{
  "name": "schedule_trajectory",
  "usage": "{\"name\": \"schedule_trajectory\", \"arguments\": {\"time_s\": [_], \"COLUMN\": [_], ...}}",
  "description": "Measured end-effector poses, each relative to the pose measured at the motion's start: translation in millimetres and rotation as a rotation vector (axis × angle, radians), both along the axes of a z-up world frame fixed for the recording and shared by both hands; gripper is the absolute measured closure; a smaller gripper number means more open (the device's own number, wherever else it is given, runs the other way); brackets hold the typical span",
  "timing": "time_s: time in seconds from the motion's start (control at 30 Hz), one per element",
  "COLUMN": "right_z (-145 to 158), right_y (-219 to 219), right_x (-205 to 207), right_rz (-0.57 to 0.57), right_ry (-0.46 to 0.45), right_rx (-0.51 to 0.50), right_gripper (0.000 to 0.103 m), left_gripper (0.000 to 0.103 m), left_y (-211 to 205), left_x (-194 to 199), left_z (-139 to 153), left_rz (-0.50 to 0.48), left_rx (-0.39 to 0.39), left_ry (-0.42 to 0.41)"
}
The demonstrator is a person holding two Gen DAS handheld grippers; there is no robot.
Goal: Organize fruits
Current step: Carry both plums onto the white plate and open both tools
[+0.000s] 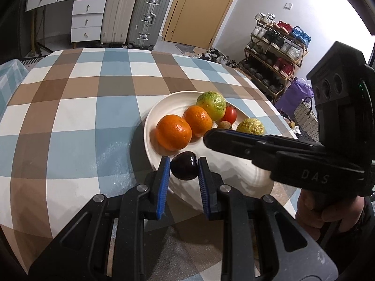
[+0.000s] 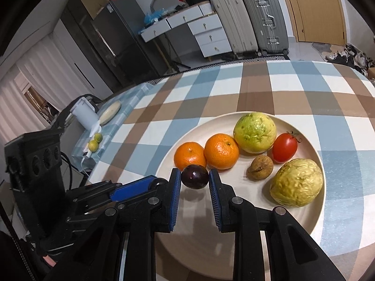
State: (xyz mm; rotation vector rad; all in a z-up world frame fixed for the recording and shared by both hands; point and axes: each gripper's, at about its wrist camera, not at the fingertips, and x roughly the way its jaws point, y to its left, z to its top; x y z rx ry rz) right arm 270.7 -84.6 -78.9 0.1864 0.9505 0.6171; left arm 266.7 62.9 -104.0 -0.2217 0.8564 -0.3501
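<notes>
A white plate (image 1: 164,107) (image 2: 304,229) on the checked tablecloth holds two oranges (image 1: 173,135) (image 2: 221,151), a green-yellow guava (image 1: 211,105) (image 2: 255,132), a tomato (image 1: 229,114) (image 2: 284,147), a small brown fruit (image 2: 260,170), a yellow wrinkled fruit (image 1: 250,126) (image 2: 296,182) and a dark purple fruit (image 1: 184,165) (image 2: 195,176). My left gripper (image 1: 184,164) brackets the purple fruit; whether it grips is unclear. My right gripper (image 2: 195,175) also brackets that fruit; its side view in the left wrist view (image 1: 211,138) does not show the jaw gap.
Two limes (image 2: 95,141) and a white device (image 2: 85,114) sit on a side surface to the left. Suitcases (image 1: 136,14), drawers and a shoe rack (image 1: 274,53) stand beyond the table. The tablecloth (image 1: 70,107) spreads left of the plate.
</notes>
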Motion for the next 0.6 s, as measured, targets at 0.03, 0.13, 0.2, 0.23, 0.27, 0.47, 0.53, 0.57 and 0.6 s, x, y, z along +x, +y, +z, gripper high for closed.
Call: {"name": "schedule_trajectory", "arguments": {"time_s": [0.03, 0.13, 0.2, 0.23, 0.27, 0.47, 0.53, 0.57, 0.6], "right_z": [-1, -6, -7, -8, -8, -4, 1, 3, 5], "right_y": [1, 5, 7, 8, 8, 6, 0, -3, -6], "right_x": [1, 4, 5, 6, 7, 6, 3, 1, -1], "right_rz": [0.002, 0.002, -0.002, -0.004, -0.005, -0.014, -0.025, -0.031, -0.035], "right_ry": [0.004, 0.015, 0.021, 0.024, 0.024, 0.009, -0.004, -0.010, -0.017], "right_rx": [-0.002, -0.014, -0.016, -0.019, -0.019, -0.011, 0.008, 0.019, 0.034], "right_gripper": [0.078, 0.078, 0.078, 0.078, 0.078, 0.076, 0.070, 0.063, 0.061], "left_gripper": [0.082, 0.082, 0.082, 0.082, 0.081, 0.066, 0.058, 0.053, 0.052], "left_y": [-1, -2, -2, -1, -1, 2, 2, 3, 3], "left_x": [1, 3, 4, 5, 5, 2, -1, -3, -4], "left_z": [-1, -2, -3, -3, -3, 2, 6, 8, 10], "left_rz": [-0.005, -0.007, -0.011, -0.007, -0.007, -0.006, -0.001, 0.010, 0.016], "left_rx": [0.000, 0.005, 0.001, -0.004, -0.012, -0.032, -0.027, -0.019, -0.017], "left_ry": [0.003, 0.004, 0.008, 0.012, 0.015, 0.011, 0.005, 0.001, -0.002]}}
